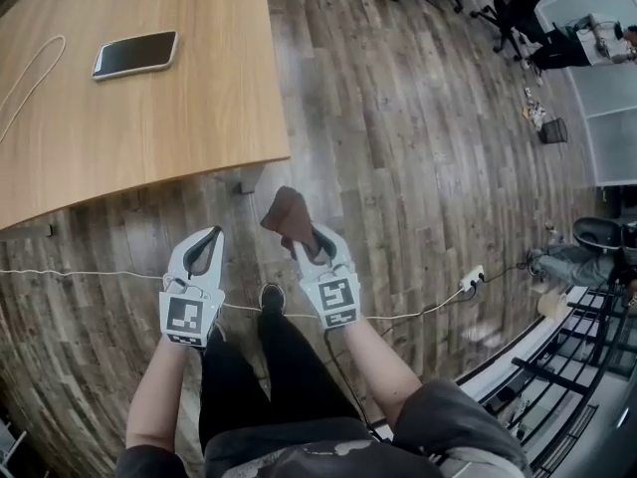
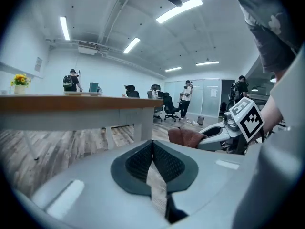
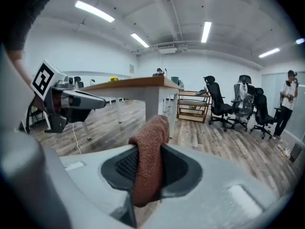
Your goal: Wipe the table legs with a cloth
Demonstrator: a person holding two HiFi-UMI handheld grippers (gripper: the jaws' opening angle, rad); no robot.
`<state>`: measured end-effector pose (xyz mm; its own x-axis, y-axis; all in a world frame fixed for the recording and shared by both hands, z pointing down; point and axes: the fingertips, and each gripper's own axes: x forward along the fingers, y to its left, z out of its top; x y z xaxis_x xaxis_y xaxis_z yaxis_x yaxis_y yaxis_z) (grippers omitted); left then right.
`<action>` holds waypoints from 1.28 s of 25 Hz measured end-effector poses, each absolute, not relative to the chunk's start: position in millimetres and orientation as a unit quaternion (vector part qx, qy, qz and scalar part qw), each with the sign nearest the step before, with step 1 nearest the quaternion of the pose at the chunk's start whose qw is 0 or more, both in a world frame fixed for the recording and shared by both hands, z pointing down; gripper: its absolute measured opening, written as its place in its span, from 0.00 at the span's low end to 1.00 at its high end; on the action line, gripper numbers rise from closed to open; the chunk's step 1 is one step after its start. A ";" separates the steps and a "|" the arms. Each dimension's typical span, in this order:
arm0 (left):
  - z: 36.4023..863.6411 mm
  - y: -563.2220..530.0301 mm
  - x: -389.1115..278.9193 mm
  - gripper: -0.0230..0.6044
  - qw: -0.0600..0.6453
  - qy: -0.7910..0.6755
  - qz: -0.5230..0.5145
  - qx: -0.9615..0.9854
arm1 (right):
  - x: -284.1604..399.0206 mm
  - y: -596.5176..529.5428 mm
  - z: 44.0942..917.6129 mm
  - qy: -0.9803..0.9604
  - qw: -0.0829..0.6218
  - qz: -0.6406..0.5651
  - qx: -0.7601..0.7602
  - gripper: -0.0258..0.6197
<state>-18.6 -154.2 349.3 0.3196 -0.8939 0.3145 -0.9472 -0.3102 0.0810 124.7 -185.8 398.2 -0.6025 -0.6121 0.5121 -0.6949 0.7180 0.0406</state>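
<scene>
"Forearms of the person and the two claws were closest to the head camera. What did each claw do?"

"The right claw pinched the brown cloth, and a fold of it stood up past the tips. The left claw had its jaws pressed together, with nothing between them."

"Where was the desk leg from the cloth?"

"The desk leg stood straight ahead of the right claw, under the corner of the desk. The cloth was near the leg but apart from it. No contact was visible."

"How did the leg run?"

"Upright, from the desk top down to the wooden floor. So the cloth probably had to go forward first and then travel up and down along the leg."

"Which claw was nearer?"

"The right one, and it carried the cloth. The left claw was beside it, more to the side, so it seemed only a helper."
</scene>
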 end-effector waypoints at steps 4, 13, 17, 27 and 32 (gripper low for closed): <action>302.8 -150.3 4.3 0.07 0.128 -0.573 0.120 0.800 | 130.0 -183.4 343.5 -0.899 0.224 0.105 0.361 0.18; 212.3 -144.9 32.1 0.07 0.124 -0.596 0.098 0.787 | 147.8 -189.7 245.1 -0.907 0.174 0.116 0.366 0.18; 192.9 -129.1 45.9 0.07 0.118 -0.571 0.094 0.807 | 160.0 -183.4 226.8 -0.898 0.179 0.100 0.390 0.18; 157.7 -71.3 -16.3 0.07 0.095 -0.580 0.090 0.804 | 147.1 -102.5 192.8 -0.862 0.148 0.134 0.467 0.18; 145.4 -45.0 -25.8 0.07 0.084 -0.560 0.079 0.820 | 136.0 -70.7 163.2 -0.856 0.139 0.106 0.486 0.18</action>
